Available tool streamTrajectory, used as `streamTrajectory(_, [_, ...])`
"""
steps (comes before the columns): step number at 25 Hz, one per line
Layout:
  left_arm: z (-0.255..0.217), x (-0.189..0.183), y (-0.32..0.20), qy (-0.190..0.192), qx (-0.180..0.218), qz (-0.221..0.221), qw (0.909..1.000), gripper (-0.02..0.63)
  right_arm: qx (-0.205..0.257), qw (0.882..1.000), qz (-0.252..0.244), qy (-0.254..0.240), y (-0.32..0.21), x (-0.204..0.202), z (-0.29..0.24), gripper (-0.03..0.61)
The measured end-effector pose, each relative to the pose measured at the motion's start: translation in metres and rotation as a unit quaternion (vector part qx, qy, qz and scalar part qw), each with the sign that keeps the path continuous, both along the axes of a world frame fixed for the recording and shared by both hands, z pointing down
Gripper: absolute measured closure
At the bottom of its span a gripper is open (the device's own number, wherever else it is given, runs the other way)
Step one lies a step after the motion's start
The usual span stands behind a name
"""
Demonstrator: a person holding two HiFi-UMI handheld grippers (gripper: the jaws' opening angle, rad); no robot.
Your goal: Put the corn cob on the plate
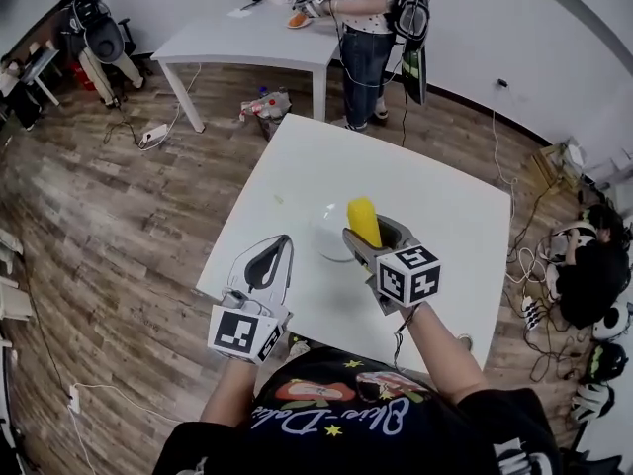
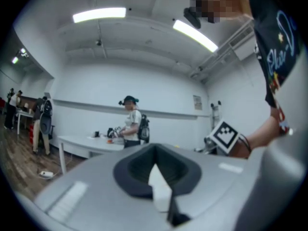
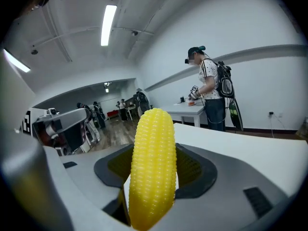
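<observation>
Right gripper [image 1: 370,239]: jaws pinching the corn cob [image 3: 153,167] about mid-length. The cob stands nearly upright, tip pointing away from the person. It is gripped on its sides, probably so it can be lowered without rolling.

Location of the cob: in the air, over or just beside the near-right rim of the white plate [image 1: 324,232]; not resting on it as far as the head view shows.

Plate: sits mid-counter [image 1: 445,201], nothing in it.

Left gripper [image 1: 279,257]: jaws pressed together, holding nothing. It is parked over the near-left part of the counter, apart from the plate, likely to stay out of the way.

Judgement: carry is nearly done. What remains is to lower the cob onto the plate and release it.
</observation>
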State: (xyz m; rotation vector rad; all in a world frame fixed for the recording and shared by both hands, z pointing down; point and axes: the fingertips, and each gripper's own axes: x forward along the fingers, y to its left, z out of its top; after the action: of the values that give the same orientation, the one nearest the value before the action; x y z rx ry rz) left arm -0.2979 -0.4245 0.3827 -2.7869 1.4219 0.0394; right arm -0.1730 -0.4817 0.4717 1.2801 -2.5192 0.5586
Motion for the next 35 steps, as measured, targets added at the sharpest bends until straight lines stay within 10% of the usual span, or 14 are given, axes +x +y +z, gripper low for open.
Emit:
streamTrajectory(10, [0.011,-0.015,-0.009,0.011,-0.025,0.027,0.9993,0.617,-0.12,0.991,0.006,0.059,-0.048,-0.018,0.095,0.339])
streamTrajectory(22, [0.028,-0.038,-0.013,0.009,-0.055,0.016,0.9983,0.617,-0.16,0.971,-0.027,0.173,-0.073,-0.035,0.145,0.339])
streamTrajectory(35, [0.034,-0.051,-0.011,0.015,-0.062,-0.002,0.9979,0.617,-0.167,0.969,-0.03,0.178,-0.076,-0.042,0.156,0.339])
